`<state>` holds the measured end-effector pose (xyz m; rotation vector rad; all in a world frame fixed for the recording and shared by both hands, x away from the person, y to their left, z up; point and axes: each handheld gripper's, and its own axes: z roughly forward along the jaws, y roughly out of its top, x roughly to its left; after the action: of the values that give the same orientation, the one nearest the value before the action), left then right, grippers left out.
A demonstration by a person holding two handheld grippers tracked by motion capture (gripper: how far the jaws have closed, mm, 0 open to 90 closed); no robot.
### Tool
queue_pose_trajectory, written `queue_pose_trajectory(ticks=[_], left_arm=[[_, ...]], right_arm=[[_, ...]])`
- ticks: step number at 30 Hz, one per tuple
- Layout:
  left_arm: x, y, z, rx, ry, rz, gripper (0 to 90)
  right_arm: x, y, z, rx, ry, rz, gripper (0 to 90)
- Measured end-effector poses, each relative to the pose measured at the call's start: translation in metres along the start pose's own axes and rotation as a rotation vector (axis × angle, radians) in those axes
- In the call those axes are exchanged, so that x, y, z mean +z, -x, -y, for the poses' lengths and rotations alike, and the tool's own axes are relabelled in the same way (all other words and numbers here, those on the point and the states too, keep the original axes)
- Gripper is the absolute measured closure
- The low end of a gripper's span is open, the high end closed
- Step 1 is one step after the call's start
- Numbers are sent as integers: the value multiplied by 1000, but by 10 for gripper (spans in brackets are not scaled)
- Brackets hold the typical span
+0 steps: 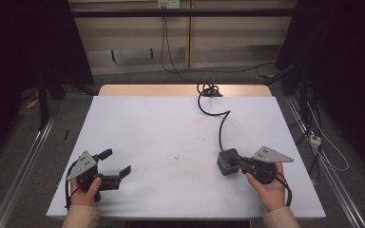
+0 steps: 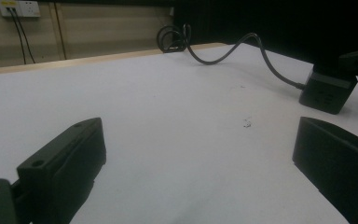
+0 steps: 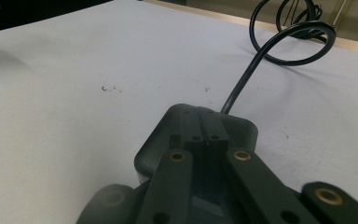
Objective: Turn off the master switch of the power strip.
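Object: a dark grey power cube [image 1: 228,161] sits on the white bench [image 1: 171,128], near right, with its black cord [image 1: 220,124] snaking away to a coil at the far edge.
Right tool: right tool [image 1: 241,164] is down over the cube's top; in the right gripper view its jaws are pressed together, tips meeting on the top face of the cube [image 3: 200,135]. Whether they pinch a ridge there, I cannot tell.
Left tool: left tool [image 1: 116,164] rests near left, jaws spread wide, holding nothing, well apart from the cube.
Handling: looks like hard, smooth plastic, dense for its size, likely slippery on rounded corners.
Cord: stiff, will drag and twist the cube.
Best hold: across two flat opposite sides, low on the body, away from the cord exit.
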<state>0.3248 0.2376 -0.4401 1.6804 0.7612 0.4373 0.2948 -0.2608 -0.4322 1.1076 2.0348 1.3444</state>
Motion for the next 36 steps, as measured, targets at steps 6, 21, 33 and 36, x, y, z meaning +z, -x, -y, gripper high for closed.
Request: queue_pose_trajectory(ticks=[6,21,33,36], left_arm=[[0,0,0,-1,0,-1,22],[-1,0,0,1,-1,0,22],[-3,-1,1,1,-1,-5,22],[-4,-1,1,2,-4,-6,23]], right_arm=[[0,1,1,7,6,-4,900],[0,0,-1,29,24,-31,847],[3,-1,-3,51,31,-46,768],[3,-1,-4,71,41,-58,729]])
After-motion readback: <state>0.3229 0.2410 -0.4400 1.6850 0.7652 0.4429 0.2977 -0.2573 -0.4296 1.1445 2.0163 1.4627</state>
